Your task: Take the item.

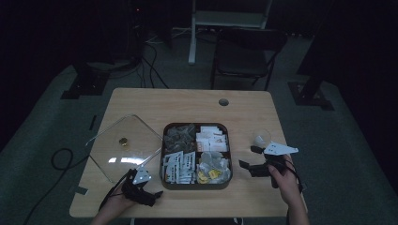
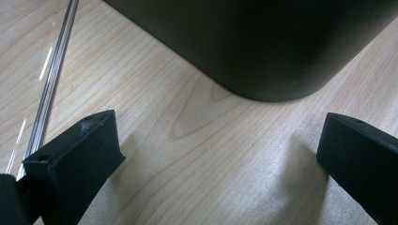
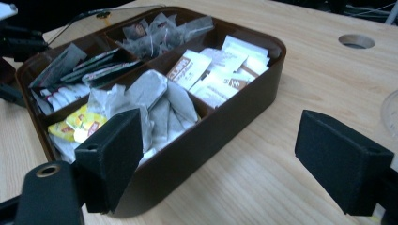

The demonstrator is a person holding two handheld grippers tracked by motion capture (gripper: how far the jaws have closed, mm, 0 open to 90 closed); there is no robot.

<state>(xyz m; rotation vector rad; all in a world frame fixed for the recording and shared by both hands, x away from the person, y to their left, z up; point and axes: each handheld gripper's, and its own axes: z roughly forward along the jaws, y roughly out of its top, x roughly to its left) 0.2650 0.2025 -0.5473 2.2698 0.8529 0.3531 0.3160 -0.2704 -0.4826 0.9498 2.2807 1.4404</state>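
A dark brown tray (image 1: pixel 196 186) with four compartments sits mid-table, holding tea bags and paper sachets. My left gripper (image 1: pixel 153 190) is at its near-left corner, open, with bare wood between the jaws. In the left gripper view the left gripper (image 2: pixel 220 136) faces the tray's rounded corner (image 2: pixel 263 51). My right gripper (image 1: pixel 249 157) is open just right of the tray. In the right gripper view the right gripper (image 3: pixel 220 140) looks at the tray's wall (image 3: pixel 225 126); grey tea bags (image 3: pixel 159 101) and white sachets (image 3: pixel 220 70) lie inside.
A clear square lid (image 1: pixel 141 131) with a gold knob (image 1: pixel 123 141) lies flat left of the tray; its edge (image 2: pixel 51 79) runs past my left jaw. A small glass cup (image 1: pixel 261 137) stands right of the tray. A cable hole (image 1: pixel 223 101) is at the back.
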